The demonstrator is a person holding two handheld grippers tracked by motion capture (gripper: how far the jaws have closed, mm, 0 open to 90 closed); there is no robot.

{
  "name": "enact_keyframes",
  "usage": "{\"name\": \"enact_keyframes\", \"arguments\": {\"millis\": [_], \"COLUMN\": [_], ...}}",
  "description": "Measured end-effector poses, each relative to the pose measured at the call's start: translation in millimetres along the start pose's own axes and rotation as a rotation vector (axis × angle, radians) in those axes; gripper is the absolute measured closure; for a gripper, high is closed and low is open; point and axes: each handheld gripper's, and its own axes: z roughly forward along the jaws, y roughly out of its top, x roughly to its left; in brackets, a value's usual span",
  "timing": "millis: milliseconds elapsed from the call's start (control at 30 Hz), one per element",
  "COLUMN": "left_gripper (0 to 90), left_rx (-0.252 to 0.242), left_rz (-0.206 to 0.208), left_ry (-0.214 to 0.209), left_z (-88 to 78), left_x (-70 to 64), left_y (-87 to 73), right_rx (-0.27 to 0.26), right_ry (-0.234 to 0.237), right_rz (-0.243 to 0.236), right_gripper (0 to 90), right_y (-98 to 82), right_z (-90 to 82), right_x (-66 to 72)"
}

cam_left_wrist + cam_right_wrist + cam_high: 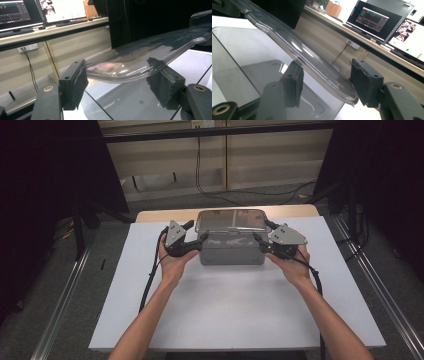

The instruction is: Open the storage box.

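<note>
Lid (231,220), clear plastic, sits tilted over the grey box (231,251) at the white table's (240,320) far middle. Left gripper (192,236) and right gripper (264,236) straddle its opposite ends, jaws part-open, pads apparently not yet clamped. Judged step: gripping the lid. Next: close both evenly, then move together. Trailing cables (150,280) hang near; nothing blocks.

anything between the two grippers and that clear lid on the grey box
Nothing visible. The clear lid sits over the grey box, and its edge already lies between the jaws of the left gripper and the right gripper. Whether the pads press on it cannot be told.
</note>
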Motion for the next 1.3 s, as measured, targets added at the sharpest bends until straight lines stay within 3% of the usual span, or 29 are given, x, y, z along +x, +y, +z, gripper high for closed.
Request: {"name": "enact_keyframes", "arguments": {"millis": [167,267,600,900,1300], "left_gripper": [34.1,35.0,37.9,46.8,45.6], "left_rx": [-0.004,0.012,0.009,0.003,0.001], "left_rz": [-0.002,0.027,0.033,0.041,0.041], "left_ry": [-0.001,-0.005,-0.012,-0.03,-0.048], "left_z": [1.5,2.7,6.5,6.1,17.2], "left_x": [1.1,1.8,2.6,11.2,13.0], "left_y": [1.5,2.2,6.5,10.3,11.6], "right_rx": [-0.015,-0.018,-0.043,-0.047,-0.053], "right_ry": [0.004,0.004,0.007,0.027,0.031], "right_rz": [0.006,0.015,0.043,0.046,0.08], "right_gripper": [47.3,46.8,46.5,48.6,50.8], "right_y": [0.2,-0.7,-1.7,3.7,0.9], "right_z": [3.1,4.3,7.1,13.2,17.8], "right_x": [-2.5,-2.7,-6.3,-13.4,-19.3]}}
